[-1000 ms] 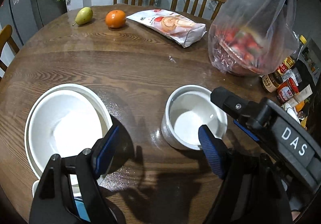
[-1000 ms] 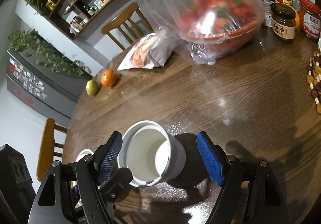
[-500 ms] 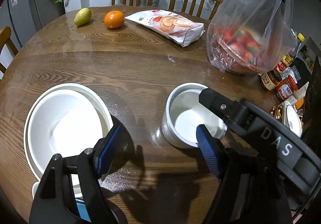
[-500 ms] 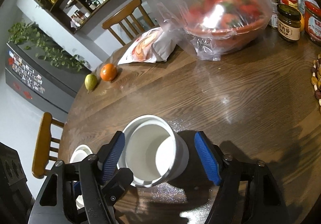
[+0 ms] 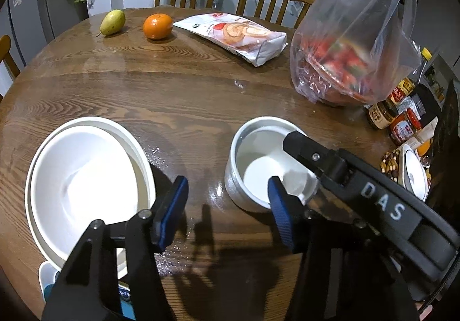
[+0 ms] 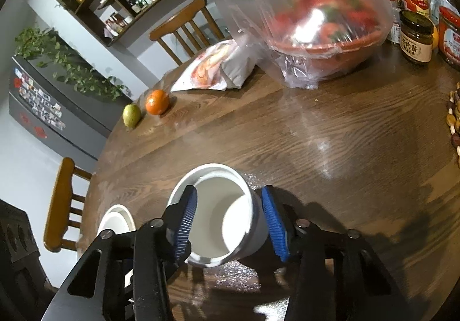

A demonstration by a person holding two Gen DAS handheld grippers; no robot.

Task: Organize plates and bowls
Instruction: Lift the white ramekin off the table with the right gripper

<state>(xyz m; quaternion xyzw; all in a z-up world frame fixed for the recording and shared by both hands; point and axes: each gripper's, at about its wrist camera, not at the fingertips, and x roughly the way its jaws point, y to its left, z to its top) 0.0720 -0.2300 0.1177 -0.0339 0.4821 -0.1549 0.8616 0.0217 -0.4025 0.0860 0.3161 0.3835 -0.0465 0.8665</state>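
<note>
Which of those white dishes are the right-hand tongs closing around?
The small deep white cup-like bowl. The right tongs are closing with it between their blue pads; the wide shallow bowl sits apart, ungripped.

Worktop [image 5: 178, 85]: brown wood grain. Deep bowl [image 6: 218, 223] and wide bowl [image 5: 83, 186]: plain white. Gripper pads [image 6: 187, 223]: blue, ribbed. Orange [image 5: 157, 26]: orange; pear [image 5: 112, 22]: yellow-green.

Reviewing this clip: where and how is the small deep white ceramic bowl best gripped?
By its wall, one pad inside and one outside, coming from above at a slant. The small deep white ceramic bowl stands upright with a tall, straight wall. The right gripper straddles it that way, jaws closing. The left gripper closes on nothing, beside the large white bowl.
</note>
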